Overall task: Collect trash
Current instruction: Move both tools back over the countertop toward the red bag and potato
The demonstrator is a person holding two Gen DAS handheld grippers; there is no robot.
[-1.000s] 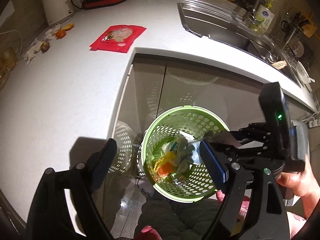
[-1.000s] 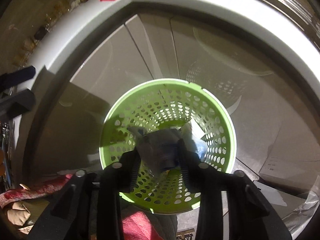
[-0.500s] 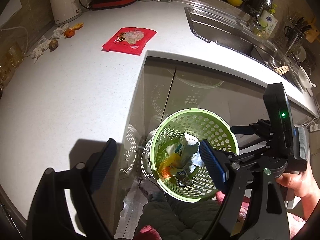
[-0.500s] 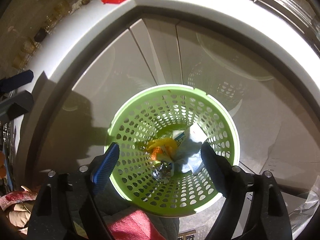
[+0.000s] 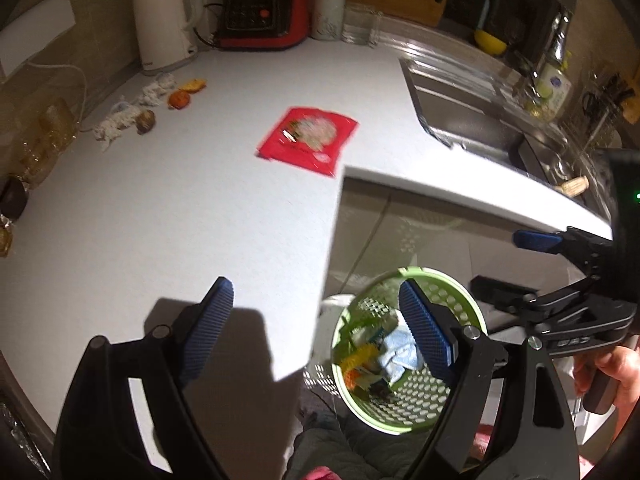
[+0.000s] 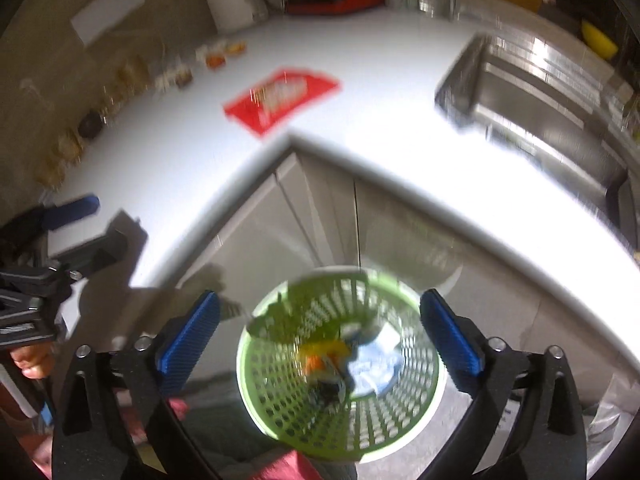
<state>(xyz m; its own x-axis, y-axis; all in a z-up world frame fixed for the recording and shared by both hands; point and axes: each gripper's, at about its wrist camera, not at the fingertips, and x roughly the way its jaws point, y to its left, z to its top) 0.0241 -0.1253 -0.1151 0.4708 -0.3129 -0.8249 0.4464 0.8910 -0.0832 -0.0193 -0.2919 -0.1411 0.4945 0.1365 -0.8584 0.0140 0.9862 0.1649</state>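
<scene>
Now both tongs hang wide and hold nothing, with trash waiting on the counter.

Left gripper [image 5: 316, 322] hovers over the counter's [image 5: 160, 208] edge, jaws spread; the right gripper [image 6: 318, 338] sits above the green basket [image 6: 256, 364], jaws equally wide, with wrappers and paper lying inside. The red snack packet [image 5: 308, 139] lies flat near the counter's inner corner, well apart from both tools. It looks light, thin and slick, so a pinch from above would probably slide off; taking a raised edge or corner between the pads seems safer. Near the white kettle [image 5: 164, 32], crumpled tissues [image 5: 116, 122] and orange peel [image 5: 179, 99] lie scattered; the tissue should be soft and squash easily, while the peel looks firmer, so each may need its own pinch.
</scene>
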